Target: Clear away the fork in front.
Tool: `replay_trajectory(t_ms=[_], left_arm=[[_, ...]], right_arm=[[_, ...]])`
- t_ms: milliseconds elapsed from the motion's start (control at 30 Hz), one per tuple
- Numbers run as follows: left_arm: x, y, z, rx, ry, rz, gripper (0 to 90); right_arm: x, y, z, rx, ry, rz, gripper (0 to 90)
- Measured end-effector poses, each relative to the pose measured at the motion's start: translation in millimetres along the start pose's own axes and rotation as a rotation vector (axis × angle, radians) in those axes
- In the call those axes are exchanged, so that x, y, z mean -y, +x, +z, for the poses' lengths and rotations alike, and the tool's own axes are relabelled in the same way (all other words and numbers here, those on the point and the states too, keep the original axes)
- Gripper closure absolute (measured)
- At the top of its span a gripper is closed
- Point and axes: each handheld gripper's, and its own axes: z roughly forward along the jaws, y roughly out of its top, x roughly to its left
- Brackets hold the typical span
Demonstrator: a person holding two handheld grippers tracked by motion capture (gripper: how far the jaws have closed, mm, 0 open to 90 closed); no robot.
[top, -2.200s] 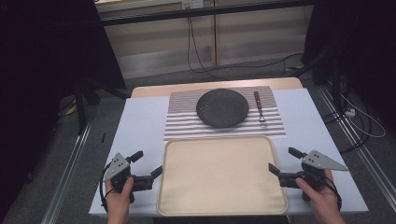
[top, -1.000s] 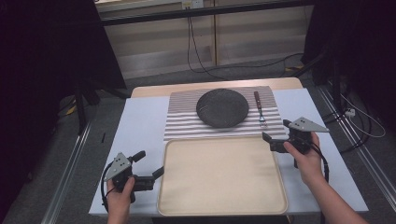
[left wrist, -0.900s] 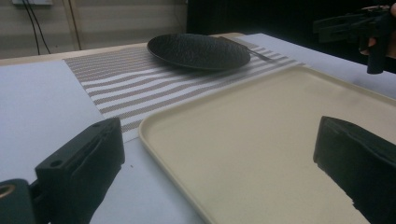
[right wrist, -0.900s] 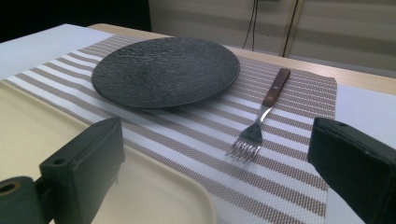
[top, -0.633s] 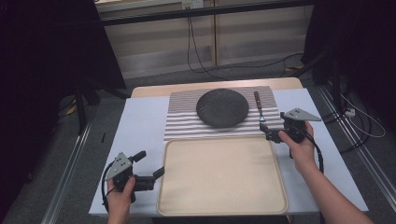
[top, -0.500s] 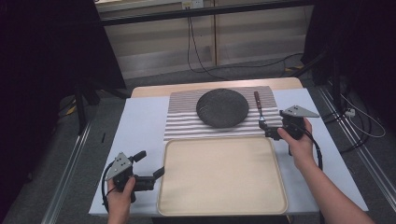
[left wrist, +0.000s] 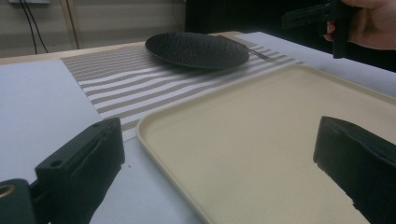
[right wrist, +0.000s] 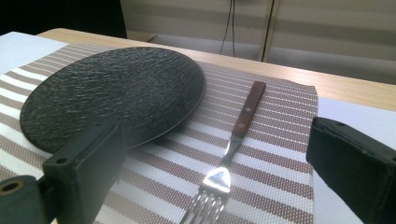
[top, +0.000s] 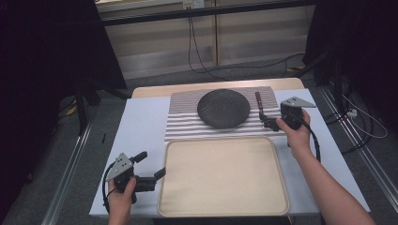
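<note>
- Right gripper (right wrist: 210, 186): jaws spread wide, nothing between the pads; the fork (right wrist: 231, 154) lies flat between them, tines nearest.
- Fork on the striped placemat (top: 187, 123), just beside the black plate (top: 223, 108).
- Left gripper (top: 152, 166): jaws spread, empty, at the beige tray (top: 263, 206) corner.

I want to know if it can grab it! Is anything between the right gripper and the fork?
No. In the right gripper view, the fork lies between the open jaws, on bare striped mat.

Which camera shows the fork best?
The right gripper view: the fork lies close up between the open right claw, wooden handle and tines clear. The high view shows it small beside the plate. The left gripper view shows a thin sliver behind the plate.
</note>
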Motion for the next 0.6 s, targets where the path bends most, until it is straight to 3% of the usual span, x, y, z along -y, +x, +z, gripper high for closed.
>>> replay_trajectory(t_ms=[367,600], left_arm=[[0.2,-1.0,0.7,0.003,-0.001,0.002,2.3],[0.1,-1.3,0.4,0.001,-0.001,0.003,2.3]], right_arm=[[-4.7,-6.3,17.9,0.029,0.031,-0.017,4.6],[-6.0,-11.4,31.3,0.027,0.057,0.008,5.3]])
